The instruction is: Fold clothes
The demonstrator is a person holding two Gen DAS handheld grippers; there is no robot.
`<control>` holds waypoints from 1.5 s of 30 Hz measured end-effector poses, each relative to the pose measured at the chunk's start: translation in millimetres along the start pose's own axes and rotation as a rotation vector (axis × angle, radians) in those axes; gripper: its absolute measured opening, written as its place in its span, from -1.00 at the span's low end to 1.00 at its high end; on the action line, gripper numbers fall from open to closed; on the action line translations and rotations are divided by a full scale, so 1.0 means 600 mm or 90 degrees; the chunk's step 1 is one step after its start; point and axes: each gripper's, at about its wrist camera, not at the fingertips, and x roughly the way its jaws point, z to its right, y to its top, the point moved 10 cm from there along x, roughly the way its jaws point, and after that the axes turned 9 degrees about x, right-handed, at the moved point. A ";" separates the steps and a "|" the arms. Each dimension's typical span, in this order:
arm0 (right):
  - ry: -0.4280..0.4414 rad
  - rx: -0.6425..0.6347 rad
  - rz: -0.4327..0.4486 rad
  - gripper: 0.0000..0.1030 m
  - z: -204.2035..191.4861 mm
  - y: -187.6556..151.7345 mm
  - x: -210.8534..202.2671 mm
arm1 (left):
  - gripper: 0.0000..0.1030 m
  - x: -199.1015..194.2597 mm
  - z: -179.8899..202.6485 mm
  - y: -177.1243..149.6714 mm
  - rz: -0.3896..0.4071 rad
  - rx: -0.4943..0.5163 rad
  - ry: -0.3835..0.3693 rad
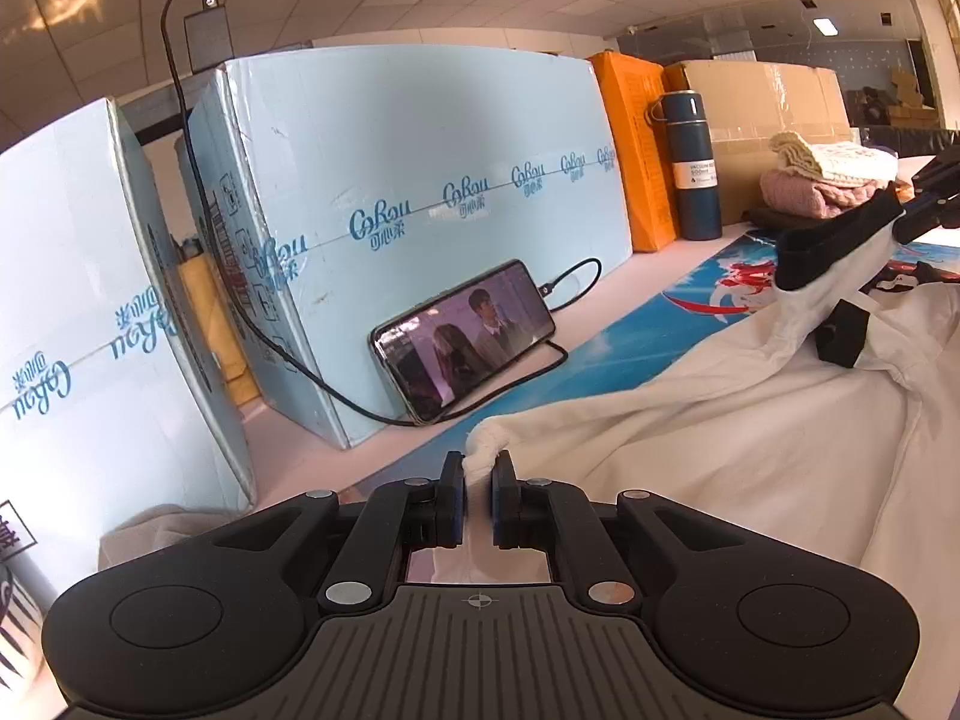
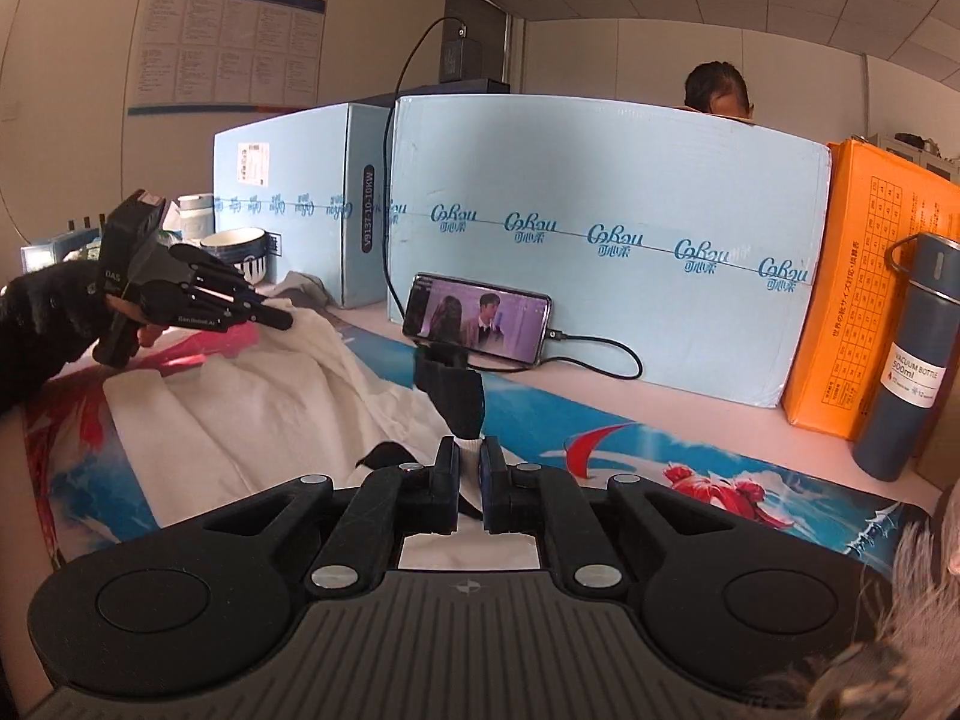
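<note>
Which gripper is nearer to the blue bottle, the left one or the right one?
Right. The right gripper holds the white garment's black cuff on the bottle's side of the mat. The left gripper grips the garment's far end, beyond the phone from the bottle.

The pale blue cartons (image 2: 600, 240) carry a repeated blue script logo that seems to read "CoRou", with small Chinese characters beneath — too fine to read surely. One carton's edge strip (image 2: 368, 210) reads "V9137-10-10KW". The dark blue flask (image 2: 906, 360) has a white label: "VACUUM BOTTLE 500ml". The wall notice board (image 2: 228, 42) and the orange package's table (image 2: 876, 276) are illegible.
</note>
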 end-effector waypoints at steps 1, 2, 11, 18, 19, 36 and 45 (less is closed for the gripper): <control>-0.005 -0.005 0.000 -0.87 -0.005 -0.007 -0.008 | -0.77 -0.002 0.000 -0.003 -0.006 0.005 0.006; -0.004 -0.006 -0.002 -0.87 -0.009 -0.012 -0.012 | -0.72 -0.004 0.000 -0.007 -0.014 0.007 0.011; 0.035 0.018 -0.033 -0.01 -0.025 -0.042 -0.040 | 0.45 -0.054 -0.086 -0.005 0.036 -0.263 0.098; 0.041 0.040 0.011 0.54 -0.029 0.009 -0.012 | 0.44 -0.041 -0.102 -0.027 0.083 -0.716 -0.068; 0.049 0.036 0.022 0.57 -0.034 0.025 -0.001 | 0.45 -0.040 -0.096 -0.027 0.095 -0.751 -0.091; 0.175 0.085 -0.202 -0.07 -0.196 0.096 0.417 | 0.70 -0.004 -0.048 -0.072 0.157 -1.023 -0.249; 0.186 0.060 -0.111 -0.94 -0.211 0.108 0.383 | 0.79 0.015 -0.015 -0.049 0.124 -1.026 -0.326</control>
